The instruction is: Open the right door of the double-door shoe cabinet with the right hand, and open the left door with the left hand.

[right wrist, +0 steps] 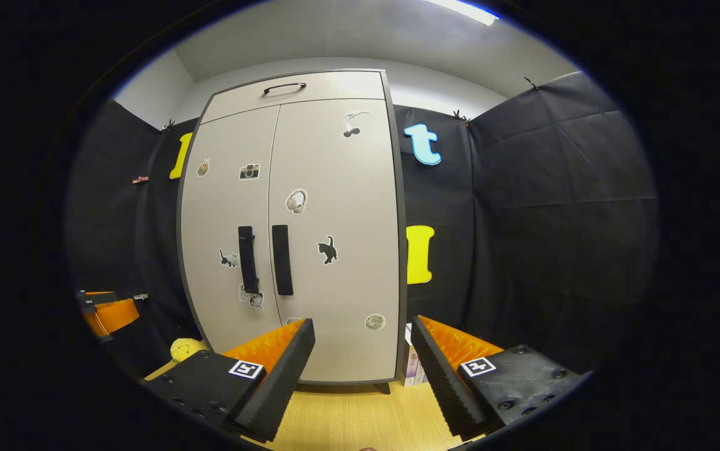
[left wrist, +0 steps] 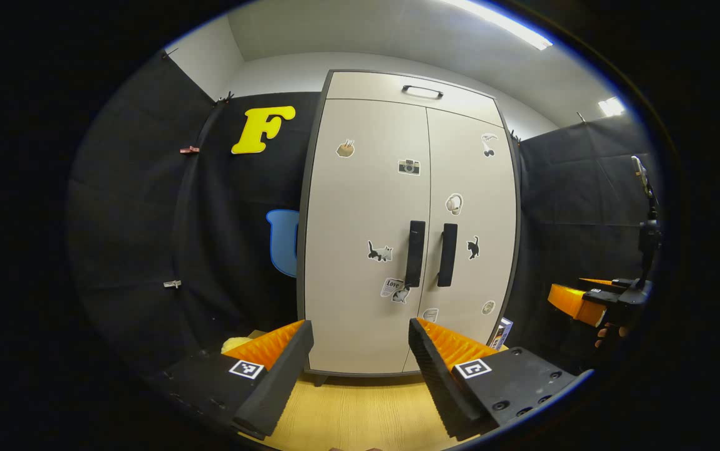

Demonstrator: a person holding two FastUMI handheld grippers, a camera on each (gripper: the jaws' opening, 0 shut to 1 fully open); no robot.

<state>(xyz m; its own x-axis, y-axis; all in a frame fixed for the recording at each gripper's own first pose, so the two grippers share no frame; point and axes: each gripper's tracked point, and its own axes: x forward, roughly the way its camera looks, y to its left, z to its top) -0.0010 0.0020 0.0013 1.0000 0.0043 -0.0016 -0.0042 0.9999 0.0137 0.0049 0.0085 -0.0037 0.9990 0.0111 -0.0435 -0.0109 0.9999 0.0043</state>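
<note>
1. Nearest the lens in the left gripper view, the left gripper (left wrist: 360, 351) has its two fingers spread wide, nothing between them, over a pale wooden floor (left wrist: 360, 413).
2. Between and beyond those fingers stands the shoe cabinet (left wrist: 397, 188), well apart from the gripper, upright on the floor against the black cloth wall.
3. Both doors are closed: the left door (left wrist: 360, 213) and the right door (left wrist: 482, 263) meet at a centre seam.
4. Two dark vertical handles sit on either side of that seam, the left door handle (left wrist: 415, 254) and the right door handle (left wrist: 447, 255); neither is touched.
5. Small stickers dot both doors, and a drawer front with a dark handle (left wrist: 422, 92) runs across the top.
6. At the far right of this view, the right gripper (left wrist: 576, 300) shows farther off, held by a hand (left wrist: 607, 335); whether it is spread or closed from here, I cannot tell.
7. In the right gripper view, the right gripper (right wrist: 363, 351) also has its fingers spread apart and empty, with the closed cabinet (right wrist: 334, 188) ahead and slightly left.
8. Low at the left of that view lies a yellow soft object (right wrist: 185, 348) on the floor beside the cabinet; a small box (right wrist: 411, 366) stands at the cabinet's right foot.
</note>
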